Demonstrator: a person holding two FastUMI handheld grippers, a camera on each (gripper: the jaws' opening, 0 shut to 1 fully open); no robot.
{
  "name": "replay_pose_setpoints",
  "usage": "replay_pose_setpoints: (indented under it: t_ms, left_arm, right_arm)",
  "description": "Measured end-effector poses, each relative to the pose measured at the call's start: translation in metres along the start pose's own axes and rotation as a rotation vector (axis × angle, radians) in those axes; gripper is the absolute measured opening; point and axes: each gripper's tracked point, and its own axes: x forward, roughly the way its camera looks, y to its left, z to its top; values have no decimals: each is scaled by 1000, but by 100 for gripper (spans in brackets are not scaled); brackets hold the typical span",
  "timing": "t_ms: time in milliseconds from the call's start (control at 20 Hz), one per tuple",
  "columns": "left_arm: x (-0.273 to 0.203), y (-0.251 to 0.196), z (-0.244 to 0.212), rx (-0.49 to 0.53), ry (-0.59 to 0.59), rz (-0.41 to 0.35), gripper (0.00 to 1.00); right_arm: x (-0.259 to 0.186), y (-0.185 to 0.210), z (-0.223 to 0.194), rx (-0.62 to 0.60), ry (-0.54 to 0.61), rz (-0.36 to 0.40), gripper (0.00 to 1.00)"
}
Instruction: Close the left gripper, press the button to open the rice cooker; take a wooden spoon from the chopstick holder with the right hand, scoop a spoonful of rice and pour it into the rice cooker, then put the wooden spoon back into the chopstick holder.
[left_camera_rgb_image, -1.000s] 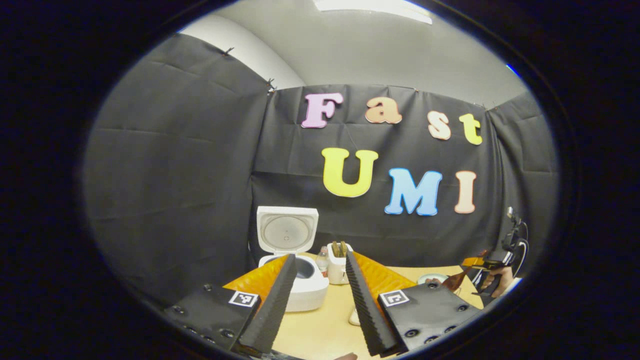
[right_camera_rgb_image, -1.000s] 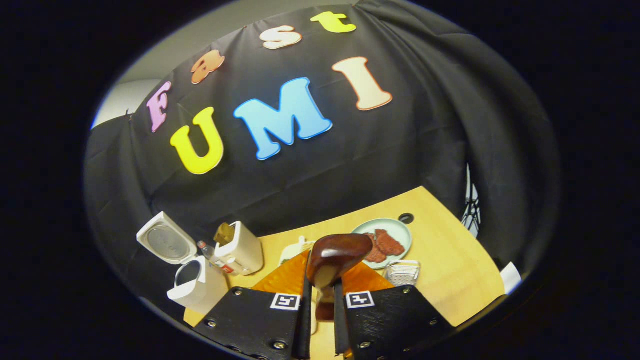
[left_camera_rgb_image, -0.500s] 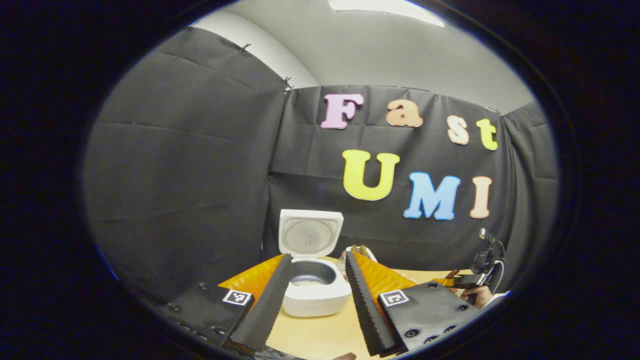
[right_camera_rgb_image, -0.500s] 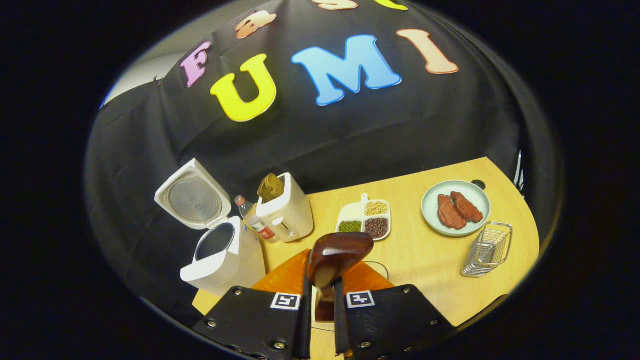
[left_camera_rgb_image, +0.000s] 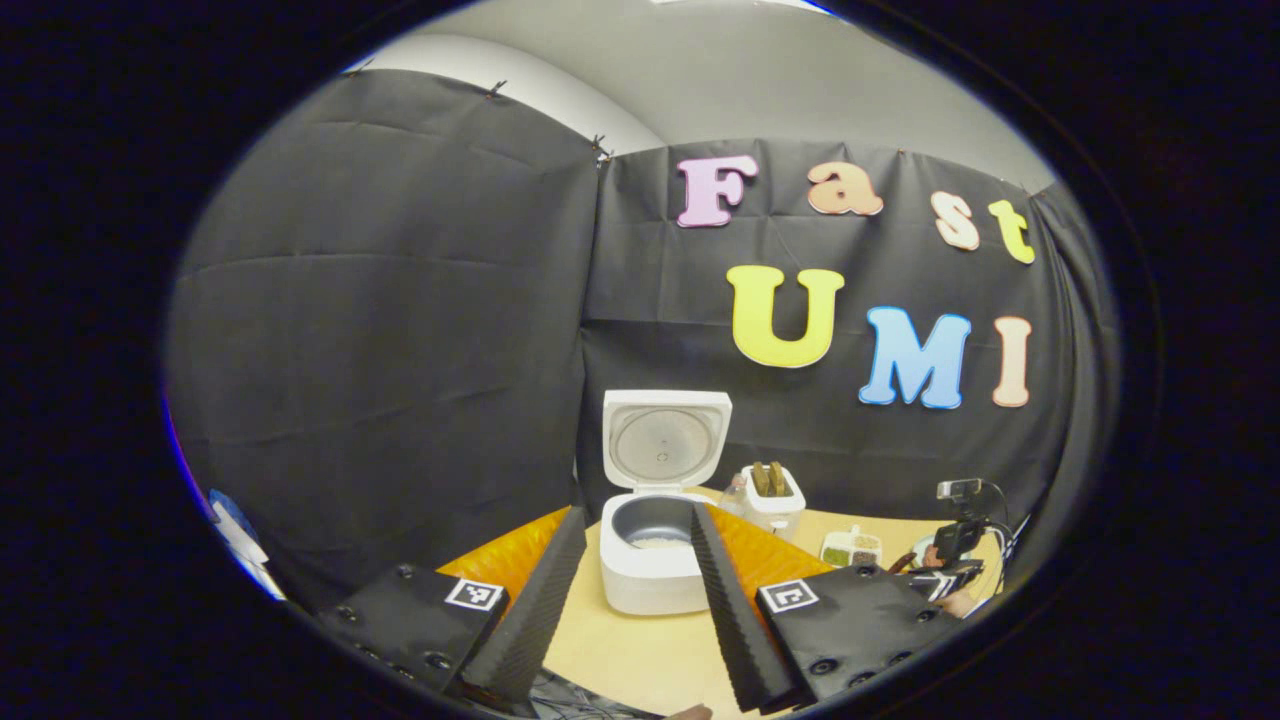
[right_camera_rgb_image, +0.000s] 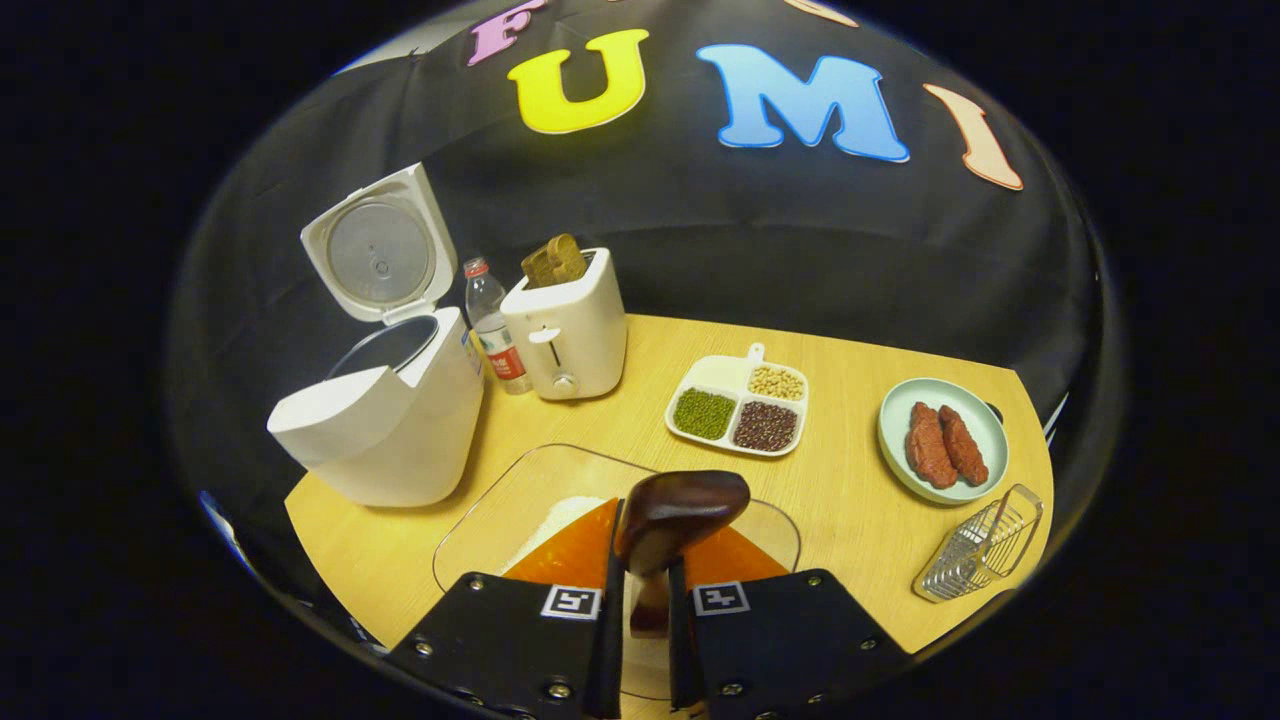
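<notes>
Right gripper view: right tool (right_camera_rgb_image: 640, 610) clamped on wooden spoon (right_camera_rgb_image: 672, 515); rice tray (right_camera_rgb_image: 500, 515) just below, near bench front edge; rice cooker (right_camera_rgb_image: 385, 420) off left. Left tool (left_camera_rgb_image: 630, 590) apart.

The left hand-held gripper (left_camera_rgb_image: 628, 585) hangs above the desk (left_camera_rgb_image: 640, 655), jaws apart — between them the white rice cooker (left_camera_rgb_image: 655, 560) stands, lid up, a toaster (left_camera_rgb_image: 772, 497) just beside it.

Staged kitchen booth, black cloth walls (left_camera_rgb_image: 400, 330), wooden table (right_camera_rgb_image: 850, 500), rice cooker (right_camera_rgb_image: 390, 410), toaster (right_camera_rgb_image: 570, 330)

bottle (right_camera_rgb_image: 487, 318) between rice cooker (right_camera_rgb_image: 385, 420), toaster (right_camera_rgb_image: 567, 330)
</notes>
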Motion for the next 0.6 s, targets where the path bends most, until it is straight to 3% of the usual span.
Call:
replay_pose_setpoints:
  t_ms: [50,150,200,400,600]
  left_arm:
    - [0,2,1,12,-3,13,72]
    - [-4,2,-1,4,-4,27,72]
    - [-6,4,-2,-4,0,34,84]
    - [-14,15,-2,-15,-7,72,72]
    - [-22,22,-1,-11,-8,98,72]
  right_arm:
    - [1,5,0,0,-2,11,19]
    - [5,15,0,29,8,35,19]
    - [7,22,-2,68,20,56,19]
    - [17,49,4,221,43,126,19]
    - [27,57,14,372,47,172,19]
